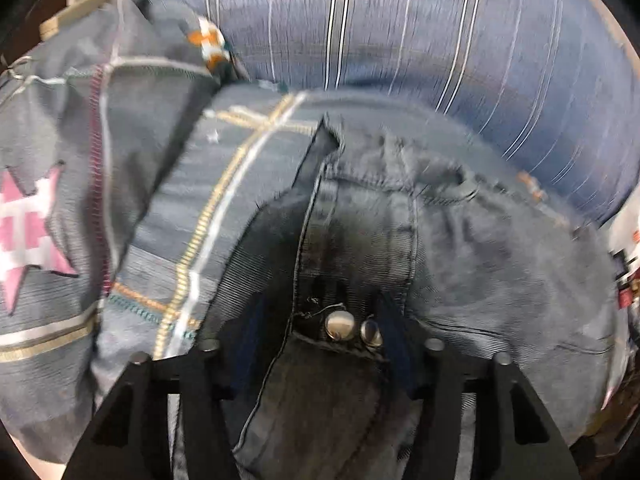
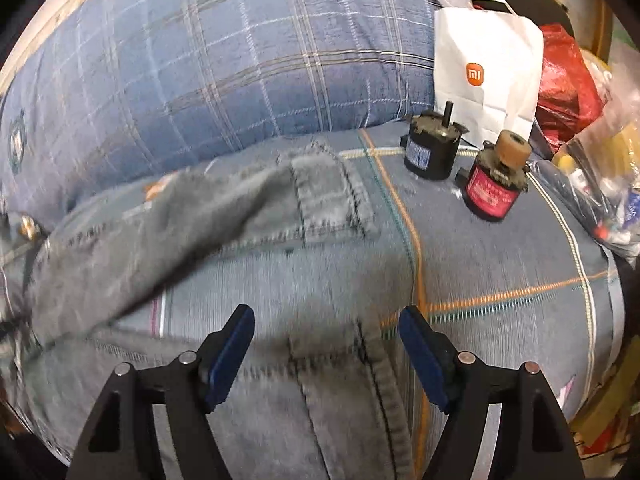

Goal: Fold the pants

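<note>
Grey-blue jeans (image 1: 460, 248) lie on a bed with a plaid sheet (image 1: 208, 208). In the left wrist view my left gripper (image 1: 320, 328) sits at the waistband, its jaws around the fly with two metal buttons (image 1: 340, 325); denim fills the gap between the fingers, which look closed on it. In the right wrist view the jeans (image 2: 224, 216) stretch across with a back pocket (image 2: 328, 196) showing. My right gripper (image 2: 326, 352) is open, its blue pads (image 2: 230, 356) wide apart just above a seamed part of the denim, holding nothing.
A blue striped pillow (image 1: 400, 28) lies behind the jeans. On the sheet at the right stand two small motors, one black (image 2: 430, 150) and one red-labelled (image 2: 496, 184), a white paper bag (image 2: 486, 68), a red bag (image 2: 568, 76) and loose clutter (image 2: 608, 184).
</note>
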The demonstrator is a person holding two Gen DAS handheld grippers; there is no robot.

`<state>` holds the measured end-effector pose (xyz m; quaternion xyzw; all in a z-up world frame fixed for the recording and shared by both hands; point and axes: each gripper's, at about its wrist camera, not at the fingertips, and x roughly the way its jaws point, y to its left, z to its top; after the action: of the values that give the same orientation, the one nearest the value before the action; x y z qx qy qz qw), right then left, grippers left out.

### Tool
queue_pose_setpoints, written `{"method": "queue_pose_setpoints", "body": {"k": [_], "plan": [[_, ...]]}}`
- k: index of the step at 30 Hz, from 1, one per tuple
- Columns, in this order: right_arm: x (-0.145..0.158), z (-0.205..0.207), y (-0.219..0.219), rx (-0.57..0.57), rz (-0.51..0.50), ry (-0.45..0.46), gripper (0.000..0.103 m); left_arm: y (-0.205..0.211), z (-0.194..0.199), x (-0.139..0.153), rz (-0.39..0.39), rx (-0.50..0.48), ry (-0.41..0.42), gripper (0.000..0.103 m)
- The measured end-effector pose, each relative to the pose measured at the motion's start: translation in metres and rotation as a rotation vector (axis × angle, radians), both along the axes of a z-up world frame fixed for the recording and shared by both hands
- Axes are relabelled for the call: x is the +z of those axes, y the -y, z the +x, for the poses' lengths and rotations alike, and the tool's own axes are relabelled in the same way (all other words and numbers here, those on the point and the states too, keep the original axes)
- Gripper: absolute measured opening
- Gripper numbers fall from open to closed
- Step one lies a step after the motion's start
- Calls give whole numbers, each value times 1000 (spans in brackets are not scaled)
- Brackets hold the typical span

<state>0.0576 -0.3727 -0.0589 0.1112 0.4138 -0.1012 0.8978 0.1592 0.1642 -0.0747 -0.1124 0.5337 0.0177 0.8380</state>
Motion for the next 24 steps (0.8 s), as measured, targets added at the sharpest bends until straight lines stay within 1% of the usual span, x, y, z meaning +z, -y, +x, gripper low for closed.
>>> {"method": "queue_pose_setpoints", "body": {"k": [1, 3, 5, 7, 9, 11, 12, 13, 14, 15, 16, 18, 21, 22, 23, 24], "plan": [[2, 5, 7, -14, 18, 6, 78, 1, -1, -3, 0, -2, 2, 36], [2, 19, 21, -43, 63, 14, 78, 1, 0, -5, 5, 12, 2, 34], [-2, 42, 40, -86, 107, 7, 78, 3, 0, -5, 23, 4, 6, 33], [-5, 62, 51, -116, 111, -12, 78, 2, -4, -2, 34, -2, 11, 30], [-10, 82, 56, -120, 98, -42, 77, 1, -6, 2, 23, 7, 23, 29], [-17, 100, 54, -98, 78, -90, 67, -2, -8, 7, 16, 24, 46, 28], [-25, 110, 48, -77, 49, -150, 50, -4, -8, 10, 5, 35, 56, 28], [-31, 114, 45, -66, 37, -183, 37, -6, -9, 13, -5, 45, 63, 28], [-31, 116, 39, -55, 0, -188, 33, -7, -10, 14, -8, 54, 68, 28], [-28, 117, 33, -47, -43, -199, 24, -8, -11, 15, -7, 62, 72, 28], [-25, 116, 30, -46, -63, -200, 16, -9, -11, 15, -8, 67, 73, 28], [-9, 110, 24, -47, -99, -178, 16, -13, -15, 18, -27, 93, 88, 28], [15, 92, 15, -46, -150, -125, 16, -14, -22, 22, -22, 112, 117, 28], [17, 85, 13, -51, -163, -117, 16, -14, -22, 17, -22, 115, 103, 28], [12, 83, 13, -51, -169, -133, 16, -15, -20, 10, -27, 123, 83, 29], [-1, 82, 15, -48, -165, -178, 16, -18, -19, 3, -40, 138, 56, 29]]}}
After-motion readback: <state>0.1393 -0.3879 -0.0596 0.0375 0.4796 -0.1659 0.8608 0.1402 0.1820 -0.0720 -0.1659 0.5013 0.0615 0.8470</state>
